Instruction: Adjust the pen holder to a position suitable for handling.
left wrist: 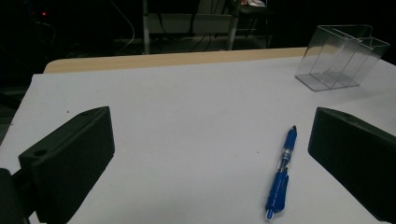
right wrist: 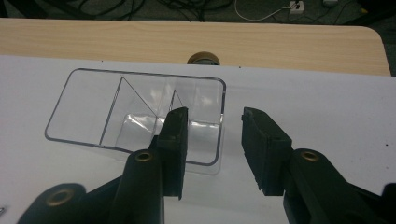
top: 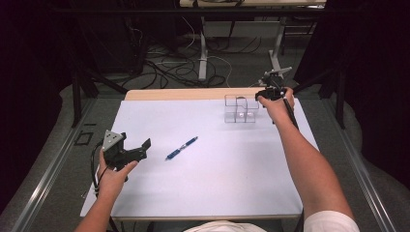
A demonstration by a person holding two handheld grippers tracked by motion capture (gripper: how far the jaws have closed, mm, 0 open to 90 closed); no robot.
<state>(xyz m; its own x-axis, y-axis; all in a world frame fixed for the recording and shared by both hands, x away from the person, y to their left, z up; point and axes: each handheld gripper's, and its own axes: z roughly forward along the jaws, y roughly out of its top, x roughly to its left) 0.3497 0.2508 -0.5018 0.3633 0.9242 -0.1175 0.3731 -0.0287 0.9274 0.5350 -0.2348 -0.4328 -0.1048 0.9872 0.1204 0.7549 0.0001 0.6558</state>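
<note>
From the high view, a white table top (top: 208, 159) has a bare strip of wood along its far edge. A clear plastic organizer (top: 240, 109) stands near the far right part, short of that wooden strip and well in from the right edge. The right gripper (top: 265, 94) sits just beside the organizer's right end, at its rim. A blue pen (top: 182, 148) lies at a slant near the middle, with open white surface all around it. The left gripper (top: 142, 147) is held low near the left edge, pointing toward the pen but apart from it, with its jaws spread.

In the left gripper view, the two black jaws stand wide apart with nothing between the pads. The pen (left wrist: 281, 173) lies on the table just inside the right-hand jaw, not touched. The organizer (left wrist: 341, 58) stands far off at upper right, near the wooden strip, with bare table between.

In the right gripper view, looking down, the jaws straddle the end wall of the organizer (right wrist: 135, 112): one jaw is inside the end compartment, the other outside it. A gap shows on both sides of the wall, so the pads do not press it. Beyond lies the wooden edge, with a round grommet (right wrist: 202, 58) in it.
</note>
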